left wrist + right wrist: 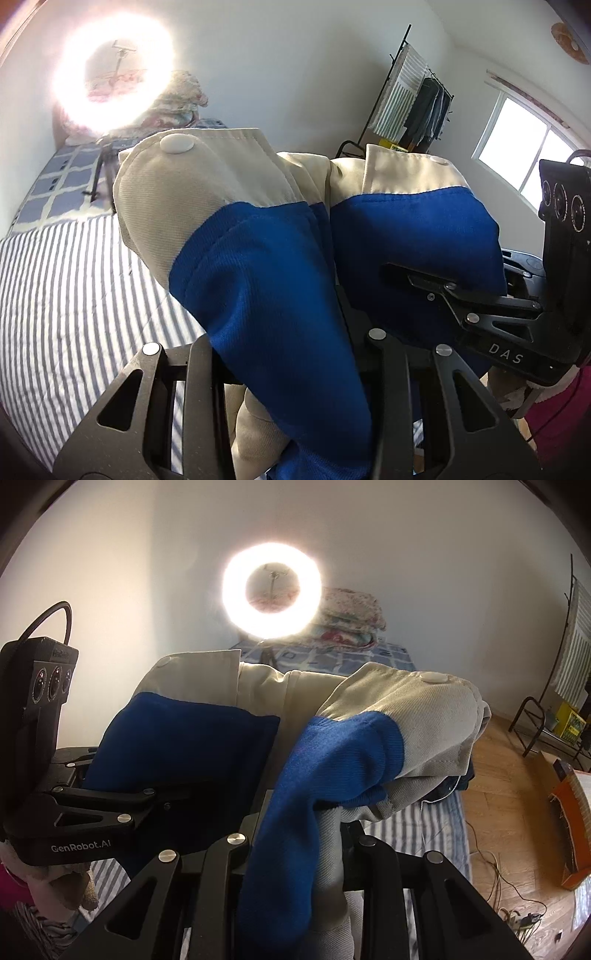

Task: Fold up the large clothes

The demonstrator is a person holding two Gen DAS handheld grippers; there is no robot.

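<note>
Jaws of both grippers clamp the blue-and-cream garment (266, 258) above the striped bed (66, 288), ring light (271, 590) behind

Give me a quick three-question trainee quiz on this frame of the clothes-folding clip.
1. True or false: both grippers are clamped on the garment.
2. Which colours is the garment? A) red and grey B) blue and beige C) green and white
3. What pattern covers the bed sheet below?

Key: 1 true: the left gripper and the right gripper each pinch a cuff end. 2 B. 3 stripes, blue-grey on white.
</note>
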